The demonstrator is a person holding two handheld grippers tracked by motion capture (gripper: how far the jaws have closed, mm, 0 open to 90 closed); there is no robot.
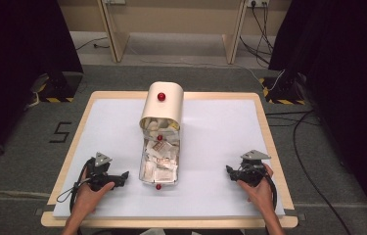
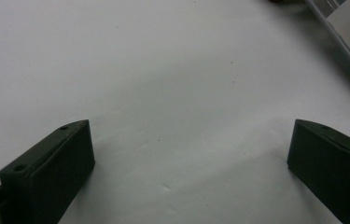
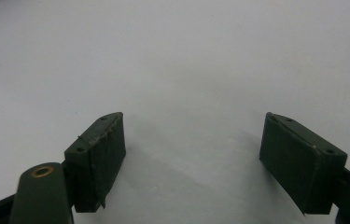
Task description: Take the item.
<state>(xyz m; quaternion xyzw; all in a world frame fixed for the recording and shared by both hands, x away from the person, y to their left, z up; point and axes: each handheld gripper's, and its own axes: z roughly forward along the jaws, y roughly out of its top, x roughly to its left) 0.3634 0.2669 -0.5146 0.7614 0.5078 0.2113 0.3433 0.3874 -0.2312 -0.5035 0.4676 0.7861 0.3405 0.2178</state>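
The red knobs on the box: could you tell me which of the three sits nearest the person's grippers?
The red knob at the tray's near end, lowest in the high view; the other two sit farther back, mid-tray and on the curved lid.

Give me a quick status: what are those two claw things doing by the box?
Left gripper open, empty, beside the box. Right gripper open, empty, well clear. Box lid up, packets inside. Nothing in the way.

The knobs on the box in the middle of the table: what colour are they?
Red. The knobs on the cream box show best in the high view.
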